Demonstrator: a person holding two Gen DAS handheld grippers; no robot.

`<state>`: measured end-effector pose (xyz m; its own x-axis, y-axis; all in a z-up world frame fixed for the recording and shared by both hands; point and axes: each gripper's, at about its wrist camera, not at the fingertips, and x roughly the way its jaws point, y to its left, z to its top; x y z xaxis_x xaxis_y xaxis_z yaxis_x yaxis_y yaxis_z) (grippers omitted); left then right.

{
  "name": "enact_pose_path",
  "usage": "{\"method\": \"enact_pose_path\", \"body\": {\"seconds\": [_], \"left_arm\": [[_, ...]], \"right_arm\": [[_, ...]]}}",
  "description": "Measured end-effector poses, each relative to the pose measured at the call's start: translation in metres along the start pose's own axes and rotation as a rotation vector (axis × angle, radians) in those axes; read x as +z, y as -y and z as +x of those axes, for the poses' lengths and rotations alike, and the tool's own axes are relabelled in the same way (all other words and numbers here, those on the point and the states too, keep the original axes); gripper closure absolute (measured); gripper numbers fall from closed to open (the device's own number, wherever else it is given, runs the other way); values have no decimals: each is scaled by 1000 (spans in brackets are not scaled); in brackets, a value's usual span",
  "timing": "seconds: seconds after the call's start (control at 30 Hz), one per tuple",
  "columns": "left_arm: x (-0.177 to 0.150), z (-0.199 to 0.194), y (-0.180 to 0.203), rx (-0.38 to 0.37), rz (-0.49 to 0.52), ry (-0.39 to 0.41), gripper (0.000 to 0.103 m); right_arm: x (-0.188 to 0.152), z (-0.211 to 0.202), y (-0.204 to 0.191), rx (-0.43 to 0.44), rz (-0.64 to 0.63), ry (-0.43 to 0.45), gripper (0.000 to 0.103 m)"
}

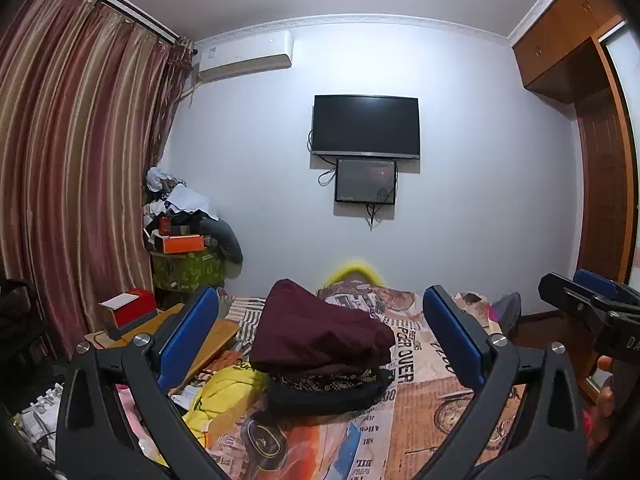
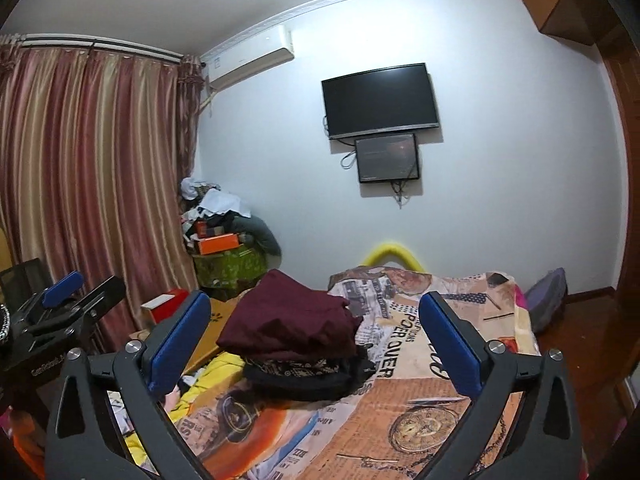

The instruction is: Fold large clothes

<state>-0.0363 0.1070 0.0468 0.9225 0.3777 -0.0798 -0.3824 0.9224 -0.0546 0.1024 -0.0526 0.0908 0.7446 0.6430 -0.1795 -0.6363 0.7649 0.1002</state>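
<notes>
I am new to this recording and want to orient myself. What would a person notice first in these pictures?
First, the folded maroon garment, which lies on top of a dark patterned one on the bed with its newspaper-print cover. Both the left gripper and the right gripper stand open and empty before this pile. On the far wall hangs a dark television with a smaller screen below.

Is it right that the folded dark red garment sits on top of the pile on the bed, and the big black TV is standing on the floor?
Not quite. The folded dark red garment does top the pile on the bed, but the big black TV hangs on the white wall, as the left wrist view shows.
</notes>
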Motion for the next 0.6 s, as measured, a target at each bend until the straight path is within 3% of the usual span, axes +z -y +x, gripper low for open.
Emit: {"method": "enact_pose_path", "body": {"seconds": [0.6], "left_arm": [[-12, 2, 1, 27, 10, -15, 0]], "right_arm": [[-13, -13, -8, -5, -51, -36, 0]]}}
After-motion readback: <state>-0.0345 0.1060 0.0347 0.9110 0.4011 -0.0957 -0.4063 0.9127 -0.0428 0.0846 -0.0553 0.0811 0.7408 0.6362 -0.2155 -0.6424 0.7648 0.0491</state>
